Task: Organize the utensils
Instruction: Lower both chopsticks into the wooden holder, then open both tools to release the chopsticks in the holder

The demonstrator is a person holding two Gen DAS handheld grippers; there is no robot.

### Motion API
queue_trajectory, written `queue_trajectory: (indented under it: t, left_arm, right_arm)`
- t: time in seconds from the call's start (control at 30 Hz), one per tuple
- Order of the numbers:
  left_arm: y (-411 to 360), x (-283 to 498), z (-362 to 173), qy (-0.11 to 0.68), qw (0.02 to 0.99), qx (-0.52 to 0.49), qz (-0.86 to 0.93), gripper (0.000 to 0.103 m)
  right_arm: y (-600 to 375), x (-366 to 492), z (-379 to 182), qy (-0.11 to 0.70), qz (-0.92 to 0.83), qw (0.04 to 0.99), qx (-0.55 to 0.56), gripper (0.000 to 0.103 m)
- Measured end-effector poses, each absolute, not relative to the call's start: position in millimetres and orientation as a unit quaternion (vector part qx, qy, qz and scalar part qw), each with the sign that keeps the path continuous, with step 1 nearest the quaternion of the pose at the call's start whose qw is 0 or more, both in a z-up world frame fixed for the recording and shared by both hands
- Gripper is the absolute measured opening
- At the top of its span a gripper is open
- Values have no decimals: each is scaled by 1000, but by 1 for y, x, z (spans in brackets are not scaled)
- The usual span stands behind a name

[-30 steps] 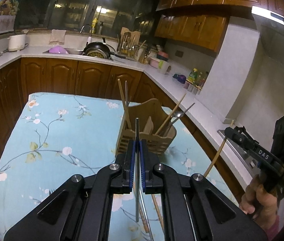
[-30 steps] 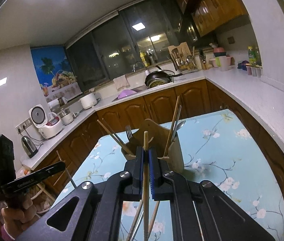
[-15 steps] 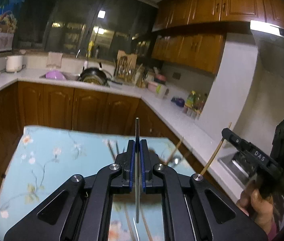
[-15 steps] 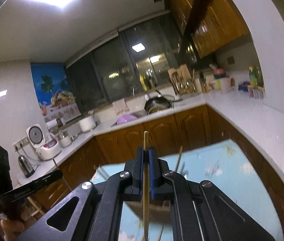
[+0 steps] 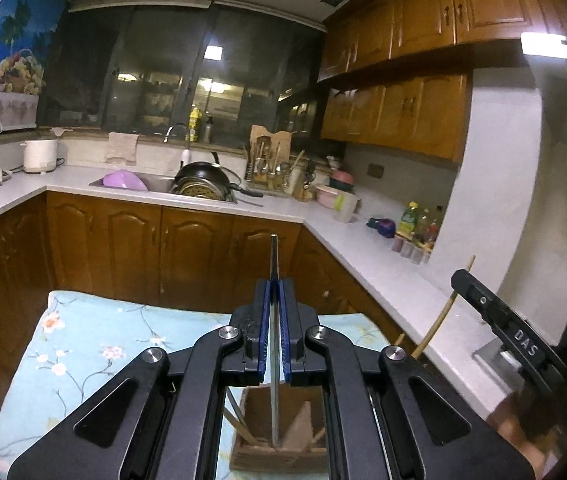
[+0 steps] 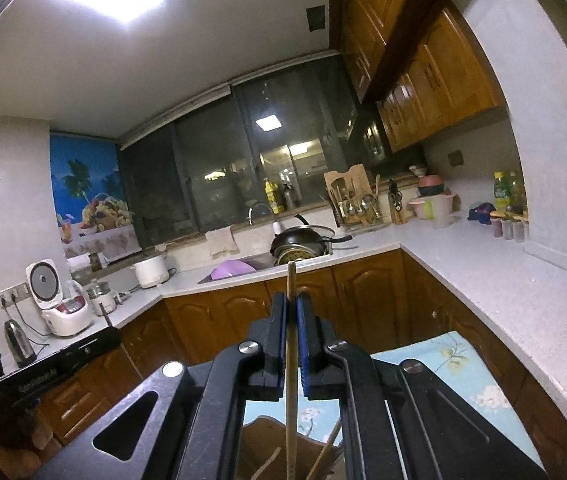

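Note:
My left gripper (image 5: 274, 284) is shut on a thin metal utensil handle (image 5: 273, 256) that stands upright; its lower end reaches down into the wooden utensil holder (image 5: 283, 440) just below. My right gripper (image 6: 291, 300) is shut on a wooden chopstick (image 6: 290, 280), also upright, over the same wooden holder (image 6: 267, 452). The right gripper also shows at the right of the left wrist view (image 5: 459, 280) with the chopstick (image 5: 443, 316) hanging from it. The left gripper's body shows at the left of the right wrist view (image 6: 55, 360). Other chopsticks lean in the holder.
The holder stands on a table with a light blue floral cloth (image 5: 83, 352). Brown cabinets and a white L-shaped counter (image 5: 363, 248) lie beyond, with a sink, a black pan (image 5: 203, 176), a utensil rack and bottles.
Both grippers have moved forward over the holder and tilted up. The holder has dropped from mid-frame to the bottom edge of both views. Both grips are unchanged.

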State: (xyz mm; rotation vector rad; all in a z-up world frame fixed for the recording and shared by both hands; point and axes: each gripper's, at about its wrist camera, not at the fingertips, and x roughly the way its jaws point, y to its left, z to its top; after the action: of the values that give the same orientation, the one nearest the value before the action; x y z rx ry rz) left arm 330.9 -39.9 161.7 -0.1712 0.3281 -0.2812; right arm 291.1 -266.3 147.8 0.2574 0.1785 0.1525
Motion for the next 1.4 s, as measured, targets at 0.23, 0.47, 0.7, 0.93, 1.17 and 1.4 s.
queue_trajectory:
  t: [0.23, 0.47, 0.7, 0.93, 1.17, 1.4]
  left_arm:
    - [-47, 335, 119, 193, 968, -87, -133, 4]
    - [-50, 339, 86, 231, 960, -87, -134, 4]
    - [-50, 337, 77, 239, 958, -86, -130, 4]
    - [-50, 337, 80, 242, 958, -83, -128, 5]
    - [-46, 340, 86, 257, 952, -96, -137, 7]
    - [-43, 320, 100, 236, 956, -97, -145, 41]
  right_arm:
    - [-265, 292, 112, 107, 66, 983, 132, 5]
    - [-267, 294, 88, 134, 62, 979, 137, 5]
    - [-272, 296, 73, 161, 59, 976, 135, 5]
    - [-271, 297, 74, 167, 58, 974, 139, 5]
    - [-276, 302, 71, 182, 65, 969, 153, 14]
    - [-280, 287, 80, 167, 73, 969, 166, 46]
